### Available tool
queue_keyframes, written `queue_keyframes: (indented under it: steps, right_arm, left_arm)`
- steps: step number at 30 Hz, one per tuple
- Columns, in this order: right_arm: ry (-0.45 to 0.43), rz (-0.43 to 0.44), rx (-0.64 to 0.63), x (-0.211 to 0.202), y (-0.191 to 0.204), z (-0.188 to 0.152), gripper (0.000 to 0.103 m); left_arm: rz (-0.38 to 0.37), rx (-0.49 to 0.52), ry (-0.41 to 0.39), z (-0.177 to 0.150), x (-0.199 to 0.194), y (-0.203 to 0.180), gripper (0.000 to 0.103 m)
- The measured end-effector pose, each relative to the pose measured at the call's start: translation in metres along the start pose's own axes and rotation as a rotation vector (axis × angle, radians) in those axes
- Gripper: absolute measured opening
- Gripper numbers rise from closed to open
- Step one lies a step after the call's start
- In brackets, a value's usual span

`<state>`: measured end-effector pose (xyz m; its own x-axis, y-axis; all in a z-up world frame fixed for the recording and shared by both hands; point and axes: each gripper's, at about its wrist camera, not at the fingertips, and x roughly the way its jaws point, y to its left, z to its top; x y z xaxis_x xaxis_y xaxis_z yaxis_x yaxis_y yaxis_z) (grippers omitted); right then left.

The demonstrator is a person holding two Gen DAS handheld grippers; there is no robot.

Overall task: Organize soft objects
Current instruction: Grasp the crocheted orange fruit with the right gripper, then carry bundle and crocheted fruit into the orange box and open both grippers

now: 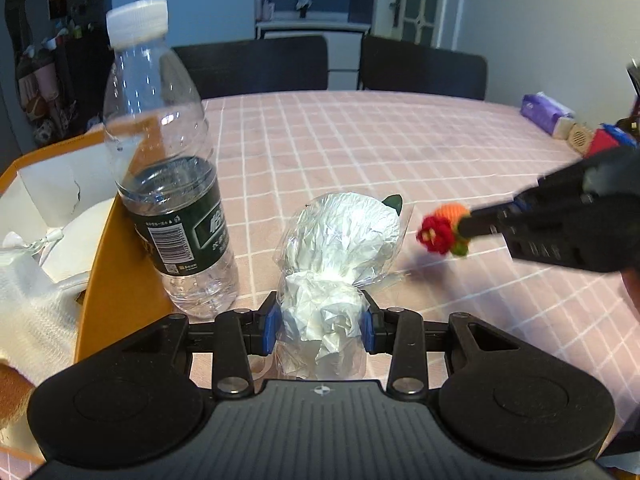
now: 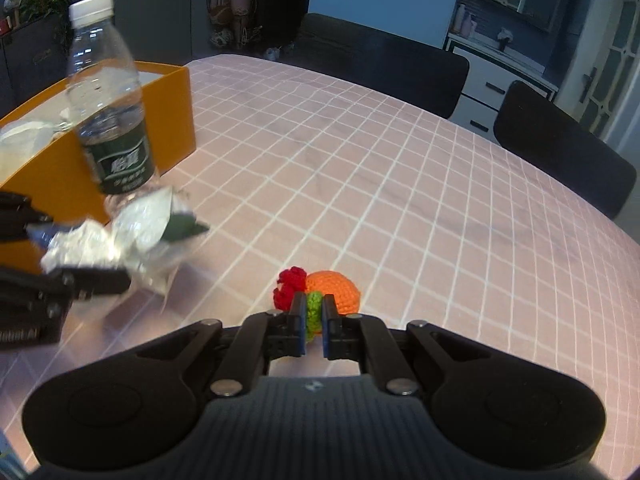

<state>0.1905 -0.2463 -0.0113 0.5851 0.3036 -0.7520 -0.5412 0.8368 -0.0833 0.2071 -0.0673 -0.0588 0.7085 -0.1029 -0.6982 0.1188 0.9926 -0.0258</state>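
Note:
My left gripper [image 1: 320, 322] is shut on a crumpled clear plastic bag with white paper inside [image 1: 340, 240], held above the checked tablecloth; it also shows in the right wrist view [image 2: 120, 236]. My right gripper [image 2: 314, 314] is shut on the green part of a crocheted toy [image 2: 320, 292] with an orange ball and a red flower. In the left wrist view the toy [image 1: 442, 230] hangs at the right gripper's tip, right of the bag. An orange box [image 1: 116, 280] with white soft items inside stands at the left.
A clear water bottle [image 1: 160, 160] with a white cap and green label stands beside the orange box [image 2: 168, 120], just left of the bag. Two dark chairs [image 1: 256, 64] stand behind the table. A purple tissue pack [image 1: 546, 114] and small items lie at the far right edge.

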Motion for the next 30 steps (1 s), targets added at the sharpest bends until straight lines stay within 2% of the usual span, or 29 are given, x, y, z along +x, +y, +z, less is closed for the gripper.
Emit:
queue_keyframes:
  steps: [8,12,22,30]
  right_arm:
    - [-0.043,0.036,0.025,-0.052,0.021,-0.036,0.004]
    - [-0.069,0.06,0.02,-0.067,0.032,-0.041,0.004]
    - [-0.158,0.12,-0.041,-0.095,0.064,-0.026,0.004]
    - [-0.231,0.19,-0.128,-0.115,0.1,0.002,0.005]
  left_arm:
    - [-0.066,0.021,-0.076,-0.013,-0.038,-0.011,0.044]
    - [-0.083,0.028,-0.117,-0.014,-0.058,-0.012,0.044]
    - [-0.098,0.003,-0.215,-0.012,-0.111,0.016,0.044]
    - [-0.037,0.018,-0.251,-0.006,-0.151,0.055,0.044]
